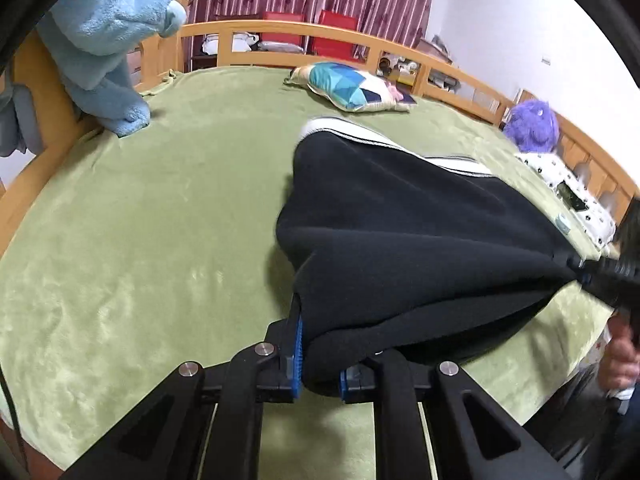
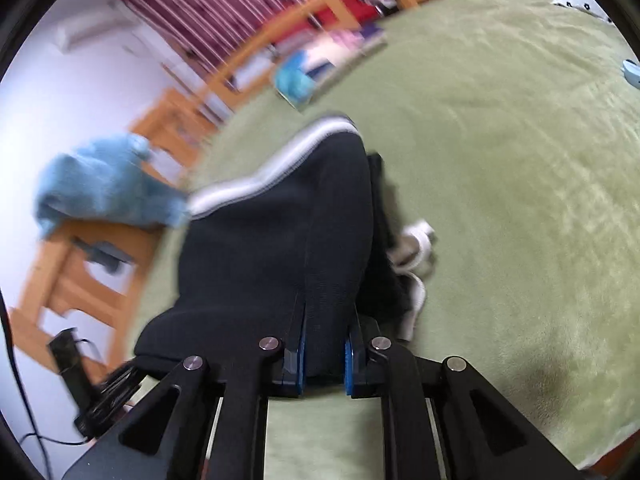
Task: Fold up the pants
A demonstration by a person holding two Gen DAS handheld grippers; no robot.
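Observation:
Black pants (image 1: 400, 232) with a white side stripe hang stretched between my two grippers above the green bed (image 1: 160, 220). My left gripper (image 1: 320, 344) is shut on one bunched end of the pants. My right gripper (image 1: 580, 268) shows at the right edge of the left wrist view, shut on the other end. In the right wrist view the right gripper (image 2: 324, 344) clamps the black pants (image 2: 280, 232), with the white stripe (image 2: 272, 164) at the far side. A white drawstring (image 2: 416, 248) dangles onto the bed (image 2: 500, 160).
A light blue plush blanket (image 1: 108, 40) hangs over the wooden bed rail (image 1: 280, 28) at the left. A patterned pillow (image 1: 352, 86) lies at the far side. A purple plush toy (image 1: 532, 124) and a spotted white cloth (image 1: 568, 184) lie at the right.

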